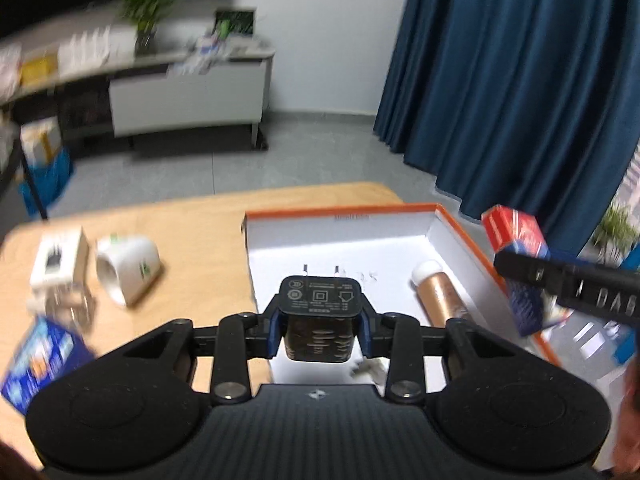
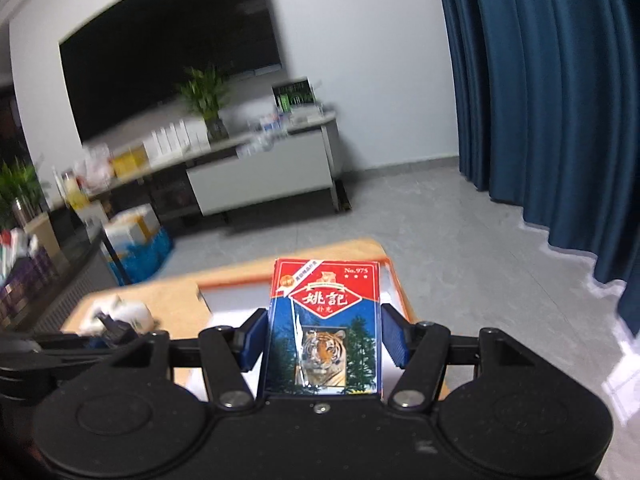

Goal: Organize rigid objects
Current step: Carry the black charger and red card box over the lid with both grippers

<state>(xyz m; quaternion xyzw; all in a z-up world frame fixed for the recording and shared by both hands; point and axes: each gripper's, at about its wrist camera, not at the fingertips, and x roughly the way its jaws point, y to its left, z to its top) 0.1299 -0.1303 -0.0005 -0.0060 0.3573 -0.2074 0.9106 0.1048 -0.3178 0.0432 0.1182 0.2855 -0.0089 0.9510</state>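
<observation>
Above the orange-rimmed box (image 1: 460, 224), the left hand-held gripper (image 1: 320, 328) clamps a dense, rigid charger (image 1: 319, 300) by its flat sides; the right hand-held gripper (image 2: 322, 340), half open, pinches a light, crushable playing-card pack (image 2: 324, 320) by its edges.

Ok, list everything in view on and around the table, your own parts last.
power adapter: one, black, clamped in the left gripper above the box
playing-card pack: one, red and blue with a tiger, between the right gripper's pads
box: one, white inside with orange rim, open on the table
tube: one, copper with white cap, lying inside the box
mug: one, white, on its side on the table
small carton: one, white, left of the mug
blue packet: one, near left table edge
table: one, light wood
left gripper: black, blue pads, shut
right gripper: black, blue pads
</observation>
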